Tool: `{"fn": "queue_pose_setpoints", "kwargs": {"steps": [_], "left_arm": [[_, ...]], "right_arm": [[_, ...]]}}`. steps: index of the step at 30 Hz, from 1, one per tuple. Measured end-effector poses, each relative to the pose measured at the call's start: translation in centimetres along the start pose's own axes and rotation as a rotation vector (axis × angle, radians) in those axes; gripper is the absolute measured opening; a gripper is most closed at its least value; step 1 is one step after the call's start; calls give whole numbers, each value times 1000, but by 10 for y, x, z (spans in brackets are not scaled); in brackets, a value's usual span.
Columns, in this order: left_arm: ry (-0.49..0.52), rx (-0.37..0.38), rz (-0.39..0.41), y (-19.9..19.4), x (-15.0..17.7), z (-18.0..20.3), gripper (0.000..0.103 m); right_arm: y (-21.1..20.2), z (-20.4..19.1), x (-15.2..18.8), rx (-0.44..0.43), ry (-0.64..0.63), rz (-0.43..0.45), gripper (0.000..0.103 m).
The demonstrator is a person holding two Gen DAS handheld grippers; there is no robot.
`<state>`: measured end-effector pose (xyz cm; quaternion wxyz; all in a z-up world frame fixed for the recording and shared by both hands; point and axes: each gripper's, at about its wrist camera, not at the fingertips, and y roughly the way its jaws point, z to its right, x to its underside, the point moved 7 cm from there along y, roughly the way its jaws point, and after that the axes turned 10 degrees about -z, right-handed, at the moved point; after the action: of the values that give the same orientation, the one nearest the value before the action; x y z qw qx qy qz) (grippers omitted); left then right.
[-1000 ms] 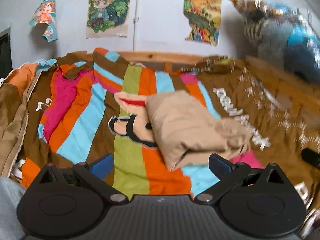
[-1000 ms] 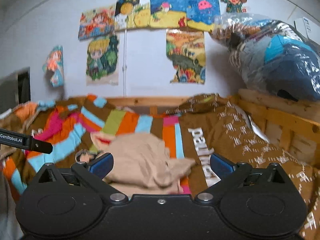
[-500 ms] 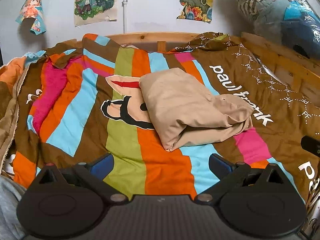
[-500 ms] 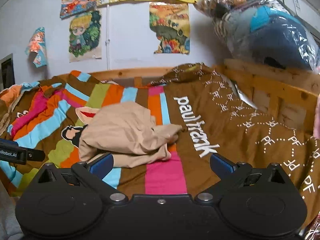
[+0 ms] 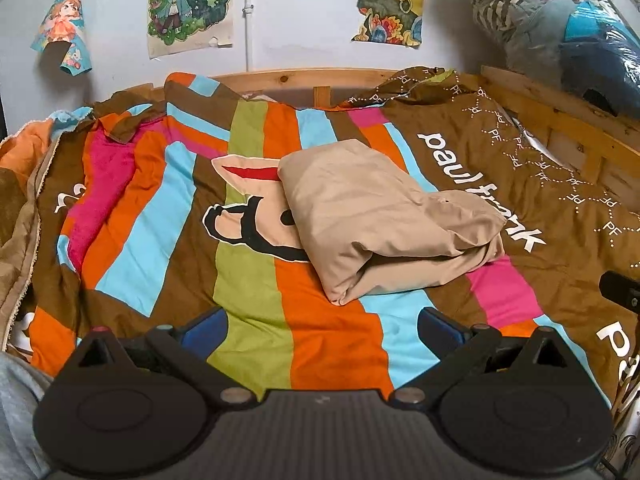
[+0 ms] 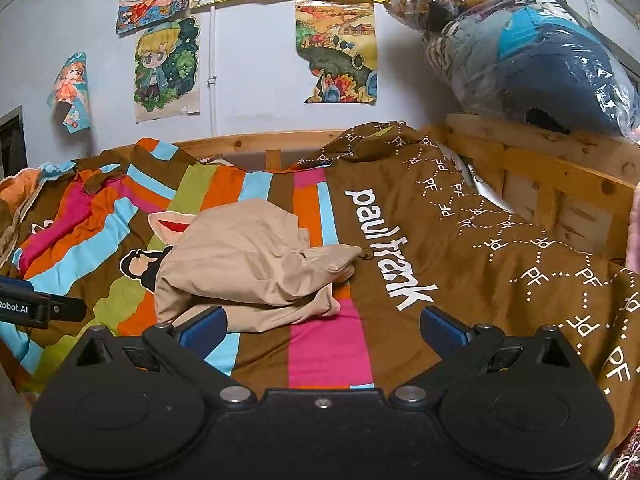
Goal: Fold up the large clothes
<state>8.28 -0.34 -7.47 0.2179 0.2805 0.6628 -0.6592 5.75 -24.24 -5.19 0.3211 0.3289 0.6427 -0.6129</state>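
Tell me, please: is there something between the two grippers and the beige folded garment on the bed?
Nothing visible. Only bare striped bedspread lies between the open left gripper and the beige garment; likewise for the open right gripper, whose left finger is already near its edge.

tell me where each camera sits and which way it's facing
Left wrist: on the left gripper, low over the bed's near edge, facing the wall across the striped duvet at the folded tan garment; its open blue-tipped fingers and a grey sleeve show.
Right wrist: on the right gripper, further right, same heading; open fingers show, with the left gripper at its left edge.
Shared: garment, duvet, posters.
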Motion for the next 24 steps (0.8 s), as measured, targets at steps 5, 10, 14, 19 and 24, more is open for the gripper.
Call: {"fn": "queue_pose_setpoints", "kwargs": {"steps": [5, 10, 14, 19, 24], "left_arm": [[1, 1, 1, -1, 0, 0, 102], [1, 0, 1, -1, 0, 0, 102], [2, 1, 2, -1, 0, -1, 102], [2, 0, 2, -1, 0, -1, 102], [3, 0, 3, -1, 0, 0, 102]], "right_arm": [[0, 1, 0, -2, -1, 0, 102], [0, 2, 0, -3, -2, 0, 102], [0, 2, 0, -2, -2, 0, 102], [1, 3, 0, 1, 1, 1, 102], [1, 4, 0, 1, 1, 1, 102]]}}
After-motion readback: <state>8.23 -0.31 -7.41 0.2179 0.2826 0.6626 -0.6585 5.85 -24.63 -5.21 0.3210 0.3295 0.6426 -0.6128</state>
